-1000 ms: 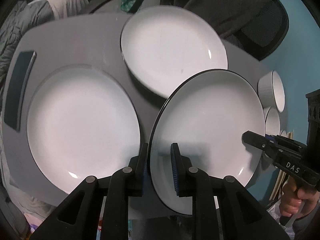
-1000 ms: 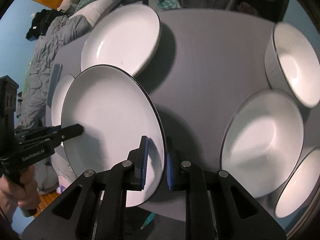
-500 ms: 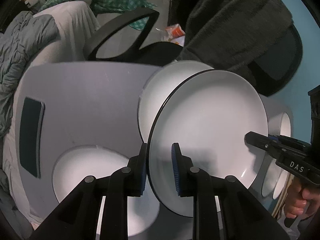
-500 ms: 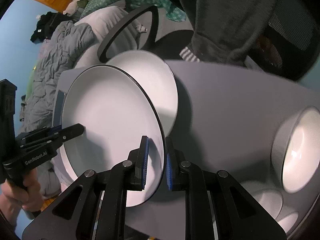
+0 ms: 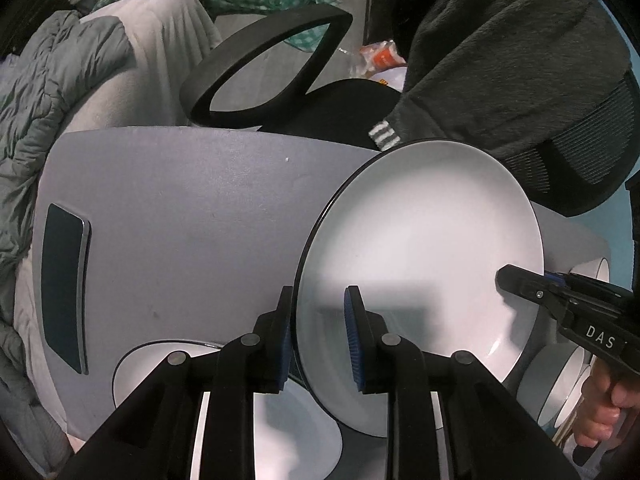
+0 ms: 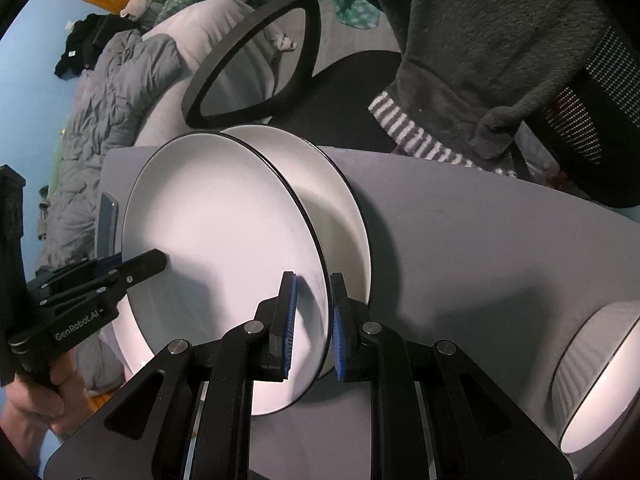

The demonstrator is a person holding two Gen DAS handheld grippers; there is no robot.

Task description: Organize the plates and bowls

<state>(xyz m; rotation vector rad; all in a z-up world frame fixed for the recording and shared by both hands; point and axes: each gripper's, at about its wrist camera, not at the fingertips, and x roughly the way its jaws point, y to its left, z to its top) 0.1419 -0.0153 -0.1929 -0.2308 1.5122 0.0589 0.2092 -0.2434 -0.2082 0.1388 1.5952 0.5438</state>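
A white plate with a thin black rim (image 5: 420,248) (image 6: 224,232) hangs tilted above the grey table (image 5: 200,200), carried by both grippers. My left gripper (image 5: 318,304) is shut on its near-left rim. My right gripper (image 6: 313,292) is shut on the opposite rim. Each gripper also shows in the other's view, the right gripper (image 5: 516,280) and the left gripper (image 6: 152,260). A second matching plate (image 6: 344,208) lies flat on the table right under the held one, mostly covered. A third plate (image 5: 260,420) lies below my left fingers.
White bowls (image 5: 568,380) (image 6: 592,372) stand at the table's right end. A dark phone (image 5: 64,288) lies near the left edge. Behind the far edge stands an office chair (image 5: 264,68) draped with a dark fleece (image 5: 500,60). A bed with grey bedding is at the left.
Both grippers have carried the plate across the table toward its far edge. It now hangs over the far plate and hides most of it. Neither grip has changed.
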